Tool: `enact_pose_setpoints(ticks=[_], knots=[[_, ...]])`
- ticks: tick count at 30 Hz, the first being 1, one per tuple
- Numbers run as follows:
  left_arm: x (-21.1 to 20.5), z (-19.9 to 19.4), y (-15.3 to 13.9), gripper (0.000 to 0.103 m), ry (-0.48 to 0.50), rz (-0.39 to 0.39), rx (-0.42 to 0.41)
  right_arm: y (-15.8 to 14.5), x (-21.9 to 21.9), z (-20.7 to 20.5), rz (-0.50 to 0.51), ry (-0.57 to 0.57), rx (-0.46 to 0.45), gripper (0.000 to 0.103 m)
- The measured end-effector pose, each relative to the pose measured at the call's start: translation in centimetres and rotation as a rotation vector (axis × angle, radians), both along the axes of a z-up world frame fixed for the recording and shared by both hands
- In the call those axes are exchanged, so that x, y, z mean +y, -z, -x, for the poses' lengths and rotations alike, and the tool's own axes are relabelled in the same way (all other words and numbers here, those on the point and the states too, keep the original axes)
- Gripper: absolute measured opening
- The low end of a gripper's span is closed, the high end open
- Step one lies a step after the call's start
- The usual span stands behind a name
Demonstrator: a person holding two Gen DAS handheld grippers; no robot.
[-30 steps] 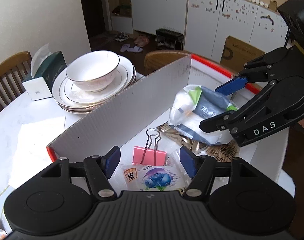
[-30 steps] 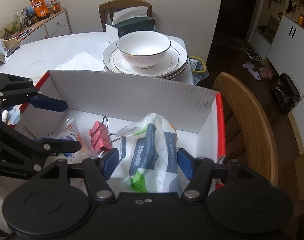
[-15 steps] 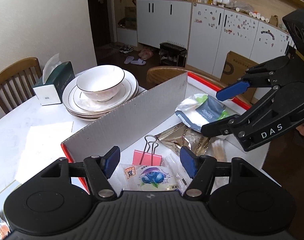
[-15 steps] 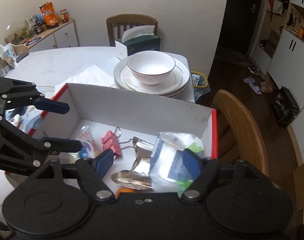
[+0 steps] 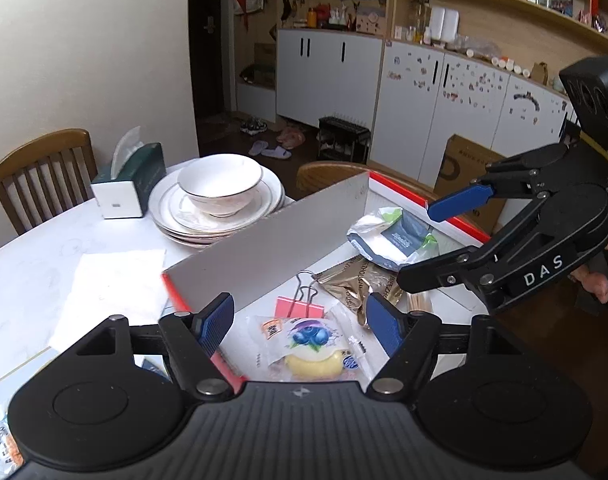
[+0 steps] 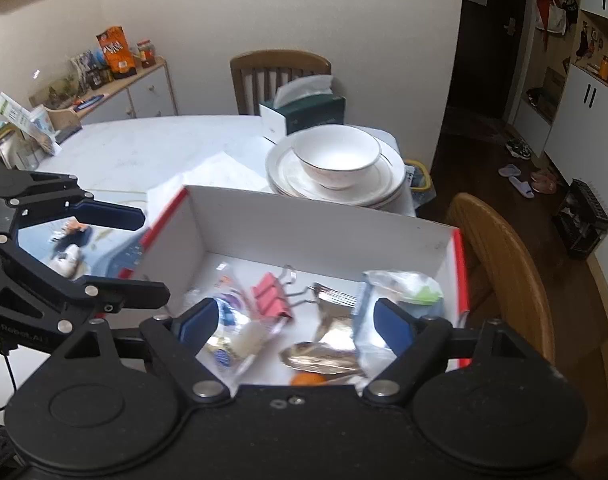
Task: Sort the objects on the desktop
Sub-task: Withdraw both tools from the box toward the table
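Both drops look done: the left hand-held gripper (image 5: 300, 322) and right hand-held gripper (image 6: 294, 322) hover empty, jaws opening, over the box (image 6: 304, 220) holding the snack packet (image 5: 309, 346) and wipes pack (image 5: 391, 238). Next comes fetching another stray item off the surface (image 6: 152, 152).

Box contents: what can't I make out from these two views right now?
- Orange round item, right wrist view: the hand-held gripper body covers its lower part; unidentifiable.
- Snack packet, right wrist view: motion blur, label unreadable.
- Gold wrapper, left wrist view: print too small to read.
- Box near wall: cut off behind the gripper bodies in both views.
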State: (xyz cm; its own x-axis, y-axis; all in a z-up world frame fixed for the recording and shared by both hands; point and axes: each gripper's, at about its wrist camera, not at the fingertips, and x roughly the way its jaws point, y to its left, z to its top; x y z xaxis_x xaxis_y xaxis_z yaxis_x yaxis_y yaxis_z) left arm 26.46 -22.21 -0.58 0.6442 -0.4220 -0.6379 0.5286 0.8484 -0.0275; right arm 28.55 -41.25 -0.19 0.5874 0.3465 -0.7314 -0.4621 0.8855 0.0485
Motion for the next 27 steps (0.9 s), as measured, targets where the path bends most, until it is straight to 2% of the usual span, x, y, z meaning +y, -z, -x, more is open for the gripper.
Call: enact_pose_setpoints(ticks=[6,18,21,27], knots=[[3.6,1.5,-0.9,0.073,-0.038,0.03,-0.017,-0.6,2.5,1.7,-0.03,0.0,-0.046,0.088],[12.0,3.0,-1.1,0.073,-0.154,0.024,-0.026,-0.9,10.7,4.2,-0.038,-0.046,-0.052,0.09],[13.9,3.2,-1.0,0.087,-0.178,0.024,-0.024,-1.1,12.9,4.8,-0.041,-0.057,-0.058,0.09],[17.5,3.5,-0.5,0.087,-0.209,0.026,-0.022,-0.7,16.9,5.8,-0.037,-0.079,-0.053,0.091]])
